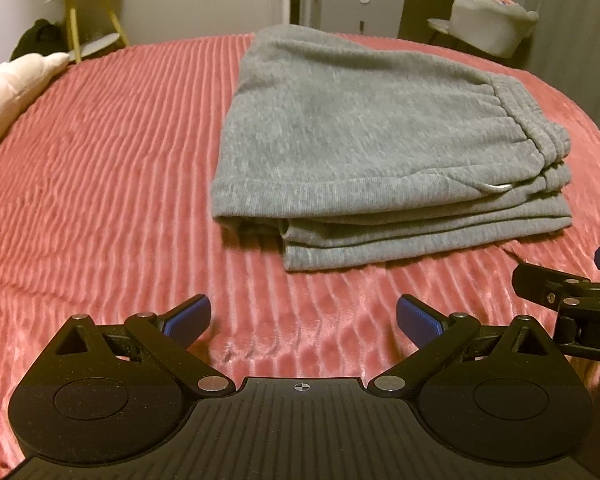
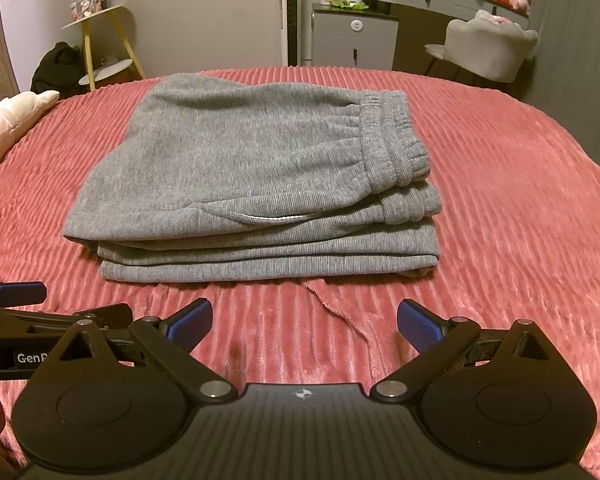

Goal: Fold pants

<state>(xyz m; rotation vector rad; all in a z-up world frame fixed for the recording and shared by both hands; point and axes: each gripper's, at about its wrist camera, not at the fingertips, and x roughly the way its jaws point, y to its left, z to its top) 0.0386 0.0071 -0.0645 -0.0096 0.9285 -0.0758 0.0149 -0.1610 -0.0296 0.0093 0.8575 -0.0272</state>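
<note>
Nearest: left gripper [image 1: 302, 322] with jaws spread wide, blue pads [image 1: 188, 316] bare, nothing between them, hovering over the pink ribbed bedspread [image 1: 100, 160] short of the garment. Right gripper [image 2: 304, 322] likewise gaping and empty, just beside its partner, aimed squarely at the bundle's near edge. Small pucker in the cover just ahead of the right gripper.

Beyond, towards the middle of the bed: grey pants [image 2: 252, 168] lying as a compact stack of several layers, waistband [image 2: 388, 140] on top at the right side, white drawstring loop [image 2: 272, 218] poking out of the near face. Clear of both tools, touched by neither.

Farther off: pale plush pillow [image 1: 12, 88] at the left edge of the bed, then a yellow-legged side table [image 2: 100, 40], a cabinet and a chair [image 2: 488, 48] against the far wall.

Judged stage: folding apparently finished, or one tidy-up short of it. Likely need next: either pulling both tools away, or squaring the slightly staggered near layers with a light nudge.
</note>
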